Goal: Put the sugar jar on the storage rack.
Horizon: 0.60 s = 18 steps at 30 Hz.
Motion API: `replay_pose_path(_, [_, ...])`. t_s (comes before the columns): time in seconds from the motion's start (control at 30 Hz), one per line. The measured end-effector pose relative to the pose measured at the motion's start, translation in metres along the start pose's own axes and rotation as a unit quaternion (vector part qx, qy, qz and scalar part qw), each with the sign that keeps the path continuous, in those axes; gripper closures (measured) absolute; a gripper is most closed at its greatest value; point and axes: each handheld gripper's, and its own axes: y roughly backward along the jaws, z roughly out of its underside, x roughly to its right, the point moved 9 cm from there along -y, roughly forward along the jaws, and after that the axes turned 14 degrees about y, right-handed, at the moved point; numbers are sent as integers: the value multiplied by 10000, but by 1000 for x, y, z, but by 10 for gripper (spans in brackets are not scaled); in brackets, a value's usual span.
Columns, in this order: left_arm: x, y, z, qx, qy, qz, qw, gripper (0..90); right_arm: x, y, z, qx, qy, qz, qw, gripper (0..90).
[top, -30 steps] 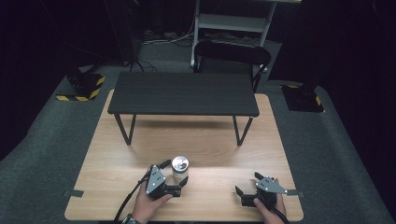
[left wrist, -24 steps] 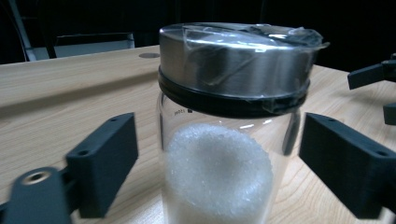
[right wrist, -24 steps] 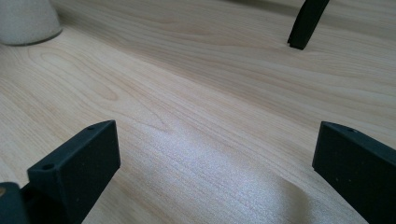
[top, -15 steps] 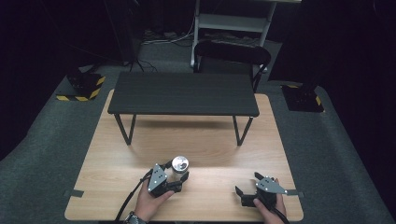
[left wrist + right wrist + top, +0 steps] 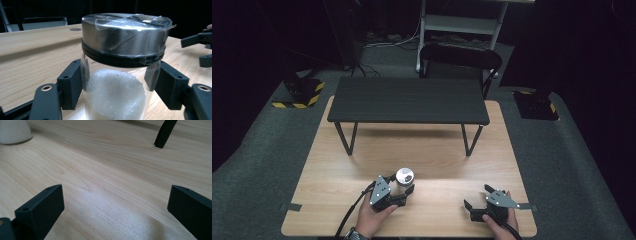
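Now jar (image 5: 117,82) stands between left gripper (image 5: 404,192) jaws, touching both.

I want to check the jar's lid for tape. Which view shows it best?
The left gripper view: the jar is close up, clear tape over its metal lid. The high view shows it small; the right gripper view, just its base.

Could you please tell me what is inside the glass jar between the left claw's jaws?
The jar holds a white grainy filling, heaped to just under the neck. A taped metal lid covers the top. The jar's bottom is out of frame, so how deep the filling goes cannot be seen.
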Motion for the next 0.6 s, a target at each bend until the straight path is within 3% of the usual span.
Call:
replay_pose_path(0.2, [1, 3, -5, 118, -28, -30, 9999, 311, 0, 0, 0, 6, -9, 1, 10000, 0])
replay_pose_path(0.43, [5, 13, -25, 301, -17, -170, 9994, 311, 0, 0, 0, 15, -4, -1, 10000, 0])
replay_pose_path(0.6, [10, 21, -47, 433, 64, -345, 9984, 311, 0, 0, 0, 12, -4, -1, 10000, 0])
